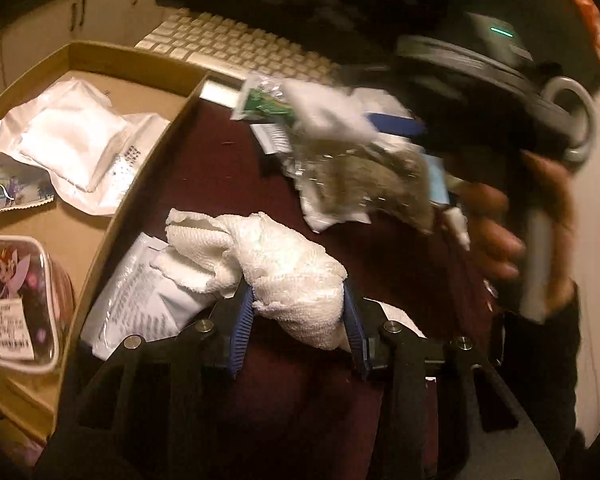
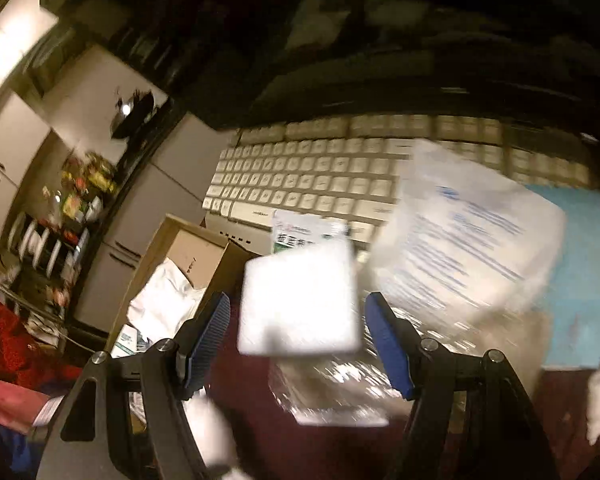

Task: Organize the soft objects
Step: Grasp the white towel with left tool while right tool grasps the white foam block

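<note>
Left wrist view | my left gripper (image 1: 298, 312) is clamped on the white towel (image 1: 260, 256) over the maroon table (image 1: 220, 168), beside the cardboard box (image 1: 152, 148) | soft, light, floppy: I'd grip bunched folds | right gripper (image 2: 296, 344) fingers apart around a blurred white pack (image 2: 300, 300)

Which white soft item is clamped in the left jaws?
The white terry towel, pinched between the left gripper pads over the maroon surface; the white plastic pouch lies loose in the cardboard box.
</note>
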Demonstrator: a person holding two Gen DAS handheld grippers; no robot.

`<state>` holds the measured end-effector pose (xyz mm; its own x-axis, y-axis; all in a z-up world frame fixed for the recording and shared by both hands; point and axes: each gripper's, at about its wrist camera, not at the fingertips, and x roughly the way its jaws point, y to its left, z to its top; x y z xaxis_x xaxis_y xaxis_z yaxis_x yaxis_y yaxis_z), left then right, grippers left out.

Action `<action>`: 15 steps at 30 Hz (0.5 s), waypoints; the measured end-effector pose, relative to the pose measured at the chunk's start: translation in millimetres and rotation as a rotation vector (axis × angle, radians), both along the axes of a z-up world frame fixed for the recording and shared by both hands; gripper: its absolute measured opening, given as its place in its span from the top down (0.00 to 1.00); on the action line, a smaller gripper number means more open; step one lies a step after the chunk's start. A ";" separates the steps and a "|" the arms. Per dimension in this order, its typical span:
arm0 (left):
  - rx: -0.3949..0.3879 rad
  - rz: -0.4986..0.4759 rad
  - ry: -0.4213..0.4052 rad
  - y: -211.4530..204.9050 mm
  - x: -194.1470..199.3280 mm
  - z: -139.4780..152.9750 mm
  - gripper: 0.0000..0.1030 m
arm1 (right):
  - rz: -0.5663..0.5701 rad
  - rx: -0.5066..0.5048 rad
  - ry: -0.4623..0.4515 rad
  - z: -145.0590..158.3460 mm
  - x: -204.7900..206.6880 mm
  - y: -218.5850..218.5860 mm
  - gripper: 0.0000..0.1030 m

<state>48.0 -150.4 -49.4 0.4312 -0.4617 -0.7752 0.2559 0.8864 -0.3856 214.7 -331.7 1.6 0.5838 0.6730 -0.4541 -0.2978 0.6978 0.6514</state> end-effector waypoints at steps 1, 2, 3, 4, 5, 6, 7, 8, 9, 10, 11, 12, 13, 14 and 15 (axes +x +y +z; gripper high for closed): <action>-0.004 -0.008 -0.012 0.2 -4.3 3.2 0.60 | 0.006 -0.029 0.010 -2.1 3.2 8.8 0.32; -0.011 -0.019 -0.031 1.1 -10.0 8.5 0.60 | 0.007 -0.070 0.021 -4.7 7.1 16.9 0.32; -0.014 -0.025 -0.041 2.2 -14.6 12.4 0.60 | -0.014 -0.112 0.032 -7.6 8.1 21.3 0.32; -0.017 -0.030 -0.050 3.0 -17.2 15.4 0.60 | -0.058 -0.158 0.027 -11.0 3.9 23.9 0.33; -0.026 -0.035 -0.063 6.4 -22.4 20.4 0.60 | -0.074 -0.173 0.017 -12.3 1.8 23.8 0.35; -0.031 -0.039 -0.074 8.0 -24.6 22.8 0.60 | -0.080 -0.174 0.015 -14.8 -1.7 23.7 0.43; -0.035 -0.043 -0.089 10.4 -28.4 26.8 0.60 | -0.080 -0.156 0.028 -18.5 -5.8 22.3 0.50; -0.038 -0.044 -0.107 12.7 -31.2 30.2 0.60 | -0.090 -0.147 0.027 -20.2 -11.0 20.7 0.51; -0.041 -0.045 -0.129 15.9 -34.4 34.0 0.60 | -0.109 -0.167 0.011 -20.2 -17.8 20.9 0.52; -0.041 -0.042 -0.148 19.4 -37.0 37.3 0.60 | -0.127 -0.180 -0.001 -19.9 -21.9 21.1 0.53; -0.040 -0.038 -0.157 22.7 -37.7 39.0 0.60 | -0.143 -0.179 -0.010 -20.0 -26.0 20.0 0.55; -0.040 -0.035 -0.160 25.3 -38.0 40.4 0.60 | -0.146 -0.165 -0.014 -18.7 -27.9 17.9 0.56; -0.044 -0.030 -0.159 28.6 -36.8 40.6 0.60 | -0.151 -0.130 -0.021 -16.1 -30.2 13.2 0.56; -0.049 -0.022 -0.161 33.0 -37.9 42.1 0.60 | -0.165 -0.085 -0.037 -12.3 -31.0 6.5 0.55; -0.048 -0.010 -0.168 38.9 -40.2 45.0 0.60 | -0.170 -0.046 -0.060 -8.8 -35.8 2.1 0.55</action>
<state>7.8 -111.5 -4.4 0.5476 -0.5018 -0.6696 0.3292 0.8649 -0.3789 178.8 -329.6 -7.2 0.7145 0.5417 -0.4429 -0.2105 0.7701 0.6022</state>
